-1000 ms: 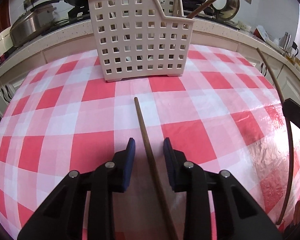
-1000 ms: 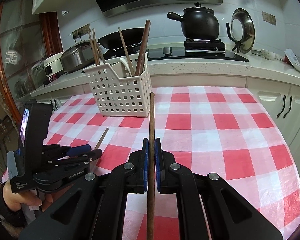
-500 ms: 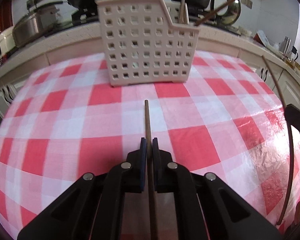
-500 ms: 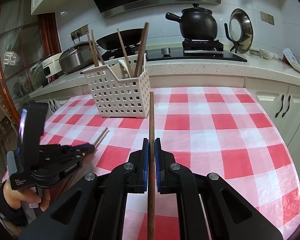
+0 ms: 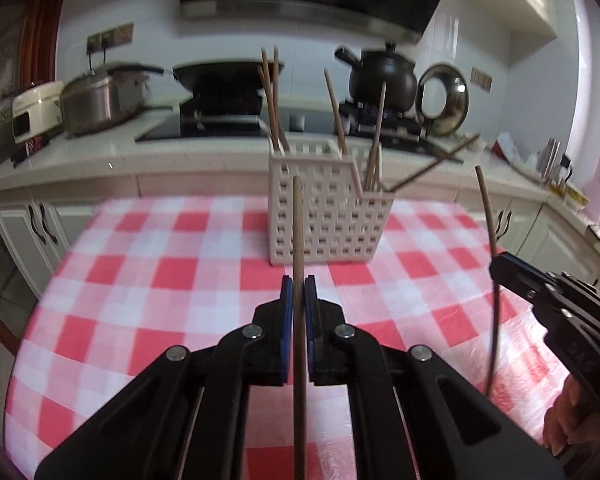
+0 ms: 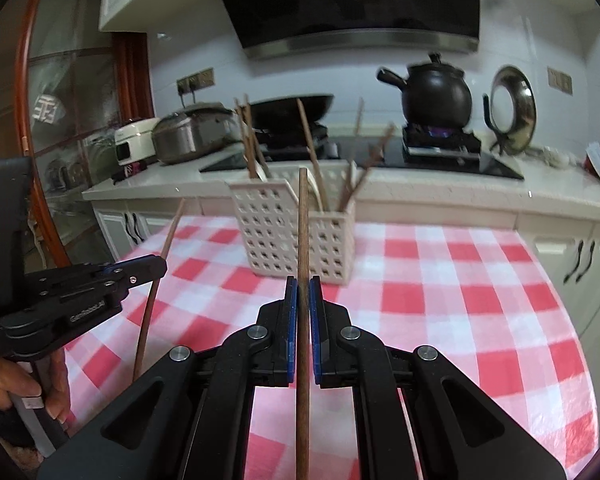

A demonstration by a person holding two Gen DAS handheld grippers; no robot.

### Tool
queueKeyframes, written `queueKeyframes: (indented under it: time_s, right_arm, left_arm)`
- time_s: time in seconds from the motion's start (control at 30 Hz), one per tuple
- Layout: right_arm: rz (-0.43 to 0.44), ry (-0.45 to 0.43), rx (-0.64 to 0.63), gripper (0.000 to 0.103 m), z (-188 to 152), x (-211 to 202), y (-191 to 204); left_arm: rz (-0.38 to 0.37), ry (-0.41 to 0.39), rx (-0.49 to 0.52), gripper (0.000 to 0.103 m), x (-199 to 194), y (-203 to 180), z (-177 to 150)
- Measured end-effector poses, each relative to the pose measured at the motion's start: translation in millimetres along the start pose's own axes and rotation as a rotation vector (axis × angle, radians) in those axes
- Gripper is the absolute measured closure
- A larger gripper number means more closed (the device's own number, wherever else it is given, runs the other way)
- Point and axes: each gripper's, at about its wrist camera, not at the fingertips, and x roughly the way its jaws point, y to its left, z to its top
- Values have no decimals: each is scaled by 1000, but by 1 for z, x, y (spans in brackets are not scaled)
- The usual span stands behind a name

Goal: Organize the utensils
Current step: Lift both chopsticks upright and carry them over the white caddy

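Observation:
A white perforated utensil basket (image 5: 328, 216) (image 6: 292, 232) stands at the far side of the red-checked table, with several brown chopsticks standing in it. My left gripper (image 5: 299, 286) is shut on a brown chopstick (image 5: 297, 224), lifted off the cloth and pointing at the basket. My right gripper (image 6: 303, 282) is shut on another brown chopstick (image 6: 303, 216), also held above the table. In the left wrist view the right gripper (image 5: 500, 266) shows at the right with its chopstick (image 5: 490, 224). The right wrist view has the left gripper (image 6: 158, 266) at the left with its chopstick (image 6: 168, 240).
Behind the table runs a white counter (image 6: 440, 188) with a hob, a black wok (image 5: 224, 74), a black clay pot (image 6: 436, 96), a steel pressure pot (image 5: 100, 102), a rice cooker (image 5: 34, 114) and a round lid (image 6: 514, 110). White cabinets (image 6: 572, 256) stand below. A hand (image 6: 16, 392) holds the left gripper.
My left gripper closed on the chopstick lying on the cloth and lifted it up off the table. My right gripper rose a little with its chopstick, still shut.

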Motion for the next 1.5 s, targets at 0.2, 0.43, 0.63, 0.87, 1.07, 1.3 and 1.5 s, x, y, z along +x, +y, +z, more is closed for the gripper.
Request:
queueKeyframes:
  time_s: [0.2,0.43,0.63,0.87,1.07,1.3,1.5]
  right_arm:
    - [6,-59,-34,96,20,-14,16]
    - [-2,-89,-57,96,29,-20,30]
    - [-5,-98,-74,96,33,-22,40]
    - [-14,-118,-83,96,40,-22,42]
    - [-27,-152,-94,96,60,-18,40]
    - [-44,-195,-106,96,93,-7,40]
    - [-64,-212,-97,96,123,10,36]
  left_arm:
    - [3,-120,16,97,-41,5,11]
    - [-2,-180,12,97,-57,9,14]
    - [15,-233,49,97,-66,9,18]
    - [10,-250,54,97,-69,11,26]
    - [8,-279,64,97,-70,11,42]
    - [-8,-308,95,97,-64,7,75]
    - [-17,-330,121,97,-52,4,110]
